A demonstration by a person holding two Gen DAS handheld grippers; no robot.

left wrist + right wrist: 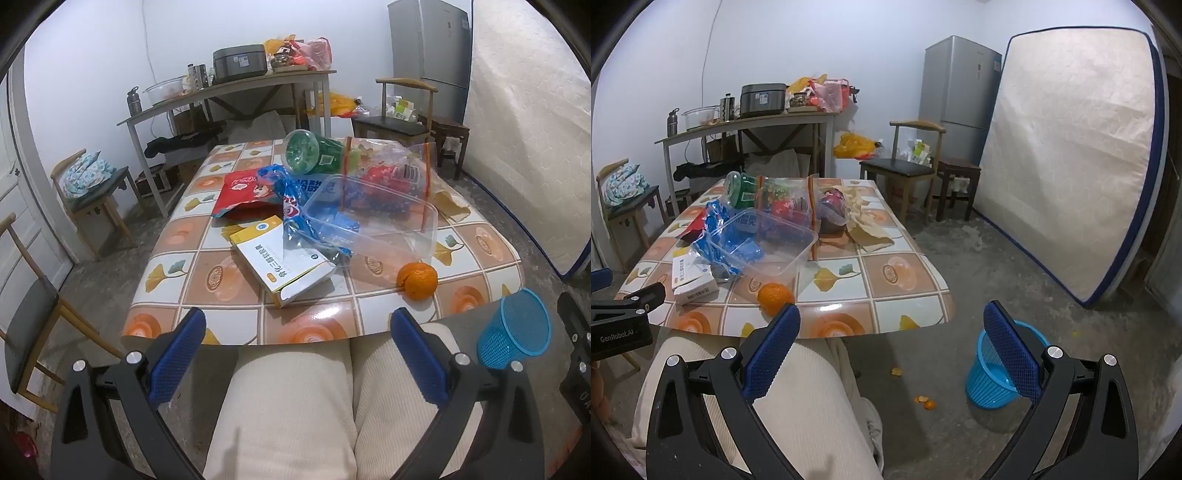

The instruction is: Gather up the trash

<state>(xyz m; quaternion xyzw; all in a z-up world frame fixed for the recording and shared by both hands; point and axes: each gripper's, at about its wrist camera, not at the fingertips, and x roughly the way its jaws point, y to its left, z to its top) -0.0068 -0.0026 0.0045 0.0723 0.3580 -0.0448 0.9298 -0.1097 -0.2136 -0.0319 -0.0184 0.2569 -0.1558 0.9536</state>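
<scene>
While both hand-held grippers gape, litter covers the tiled table.

Pale, bare walls close the room, and the floor is rough grey concrete. A long side table stands against the far wall, crowded with kitchen things. To its right, in the far corner, is a grey refrigerator, with a wooden armchair and a small dark stool in front of it. A big quilted mattress leans upright on the right. Another wooden chair sits at far left, holding patterned cloth.
</scene>
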